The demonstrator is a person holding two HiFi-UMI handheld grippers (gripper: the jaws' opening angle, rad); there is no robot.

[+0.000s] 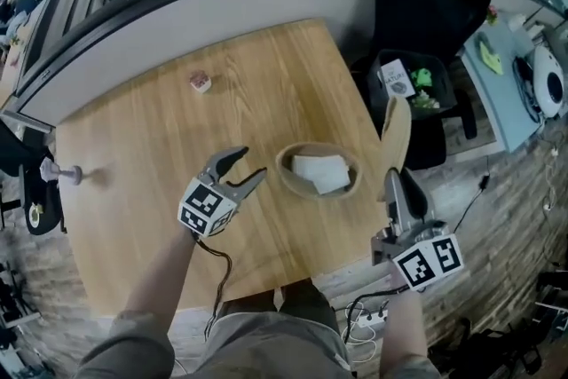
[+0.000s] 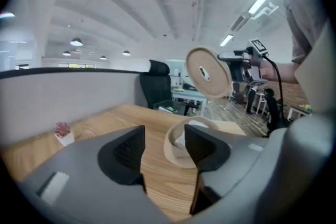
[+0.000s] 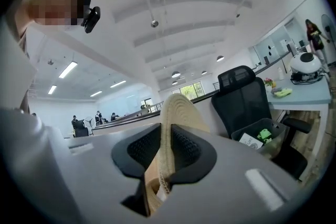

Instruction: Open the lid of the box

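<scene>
The lid (image 1: 397, 130) is off; my right gripper (image 1: 394, 177) clamps it edge-on, raised right of the round box (image 1: 284, 177) on the tabletop (image 1: 266, 75); my left gripper (image 1: 245, 166) hovers unclenched and empty beside the box; setting the lid down remains, I judge.

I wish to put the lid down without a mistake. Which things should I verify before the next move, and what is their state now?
1. Lid off the box: ok. The lid is held clear in the air, right of the box.
2. Grip: ok. The right tool is shut on the lid's edge.
3. Left tool free: ok. Its jaws are apart with nothing between them, beside the box.
4. Bare table to set the lid on: ok, beyond the box.
5. Lid above the table: cannot tell. It hangs near the right edge.
</scene>
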